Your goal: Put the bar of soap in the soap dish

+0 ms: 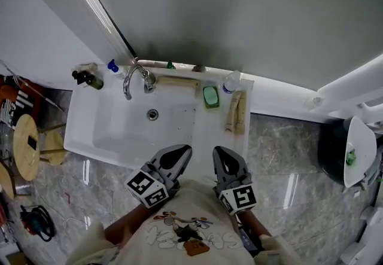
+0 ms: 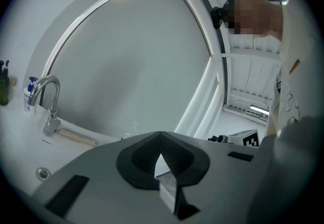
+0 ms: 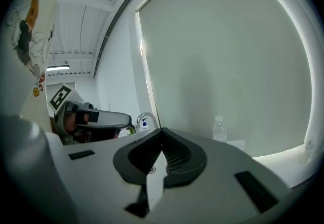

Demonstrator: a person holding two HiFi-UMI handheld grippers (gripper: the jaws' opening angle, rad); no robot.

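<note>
— Left claw (image 1: pixel 183 150)?
— Clenched tight, empty, poised over the front rim of the sink (image 1: pixel 102 132).
— Right claw (image 1: pixel 219 151)?
— Likewise clenched, with nothing between the jaws. Just beside the left one, above the sink's right-hand ledge.
— And the bar of soap (image 1: pixel 210 96)?
— Green, lying flat on the ledge at the back, right of the tap (image 1: pixel 136 76) and left of the clear bottle (image 1: pixel 230 82). Well apart from both claws. Ringed by a paler green edge; too small to tell what that edge belongs to.
— Anything else close by?
— Two beige tubes (image 1: pixel 236 112) side by side, just right of the soap. Also a dark bottle (image 1: pixel 90 79) at the sink's far left corner.
</note>
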